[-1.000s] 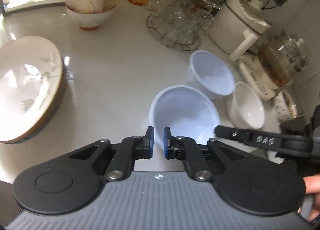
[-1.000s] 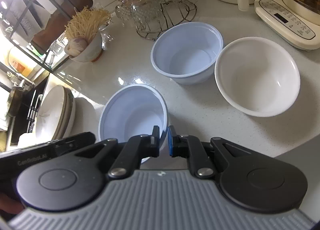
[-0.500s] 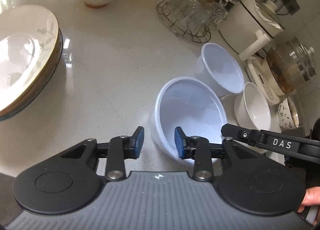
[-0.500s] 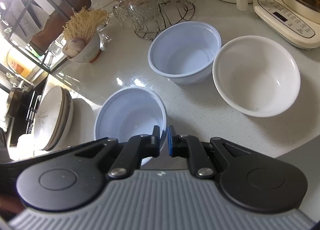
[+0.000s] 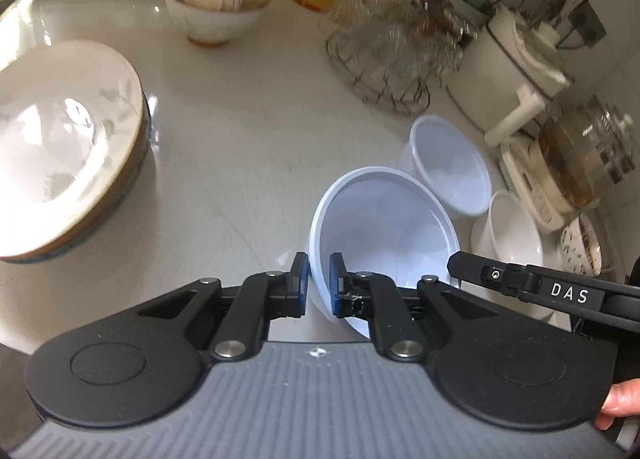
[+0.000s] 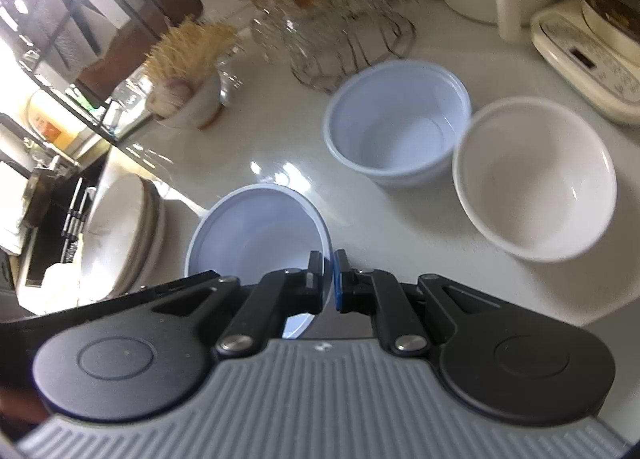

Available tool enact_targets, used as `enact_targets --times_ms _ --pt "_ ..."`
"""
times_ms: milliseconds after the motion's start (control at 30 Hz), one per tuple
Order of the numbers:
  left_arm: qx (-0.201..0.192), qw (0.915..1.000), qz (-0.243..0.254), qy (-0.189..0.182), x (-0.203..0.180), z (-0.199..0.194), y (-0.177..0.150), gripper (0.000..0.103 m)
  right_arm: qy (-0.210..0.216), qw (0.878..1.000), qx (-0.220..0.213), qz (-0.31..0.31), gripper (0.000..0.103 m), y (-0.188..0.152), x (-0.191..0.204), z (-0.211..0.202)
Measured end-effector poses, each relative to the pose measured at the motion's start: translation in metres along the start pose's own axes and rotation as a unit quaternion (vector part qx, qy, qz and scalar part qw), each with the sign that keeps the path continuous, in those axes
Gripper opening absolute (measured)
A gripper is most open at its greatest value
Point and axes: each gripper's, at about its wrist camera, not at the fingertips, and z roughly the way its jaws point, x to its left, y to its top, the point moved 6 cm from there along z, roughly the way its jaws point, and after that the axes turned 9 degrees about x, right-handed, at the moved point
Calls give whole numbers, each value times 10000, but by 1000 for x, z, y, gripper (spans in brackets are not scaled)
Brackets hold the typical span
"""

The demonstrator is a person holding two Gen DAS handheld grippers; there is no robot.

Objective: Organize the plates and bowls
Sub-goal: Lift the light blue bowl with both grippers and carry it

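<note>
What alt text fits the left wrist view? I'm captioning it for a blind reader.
The left hand-held gripper pinches the near rim of a pale blue plastic bowl, tipping it on a pale countertop. Another blue bowl and a white bowl sit beyond it; stacked plates lie left.

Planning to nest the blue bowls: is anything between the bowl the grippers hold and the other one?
Nothing visible: only bare counter lies between the held bowl and the other blue bowl; the white bowl stands aside.

Each gripper, the left gripper point(image 5: 318, 279) and the right gripper point(image 6: 333, 281), has black linkage arms, silver pivot screws, blue pads and a ribbed grey body; one arm reads "DAS".
</note>
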Motion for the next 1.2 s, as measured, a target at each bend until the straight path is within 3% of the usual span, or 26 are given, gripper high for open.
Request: enact_targets --times_ms 233,533,1200 --pt "-295 9995 -50 119 4 -24 22 13 189 9989 -301 -314 8 21 24 -9" --pt "-445 9981 -258 336 21 -30 37 13 302 9977 -251 -554 8 34 46 9" --pt "-48 9969 -575 531 30 26 52 14 142 9978 289 -584 8 53 25 55"
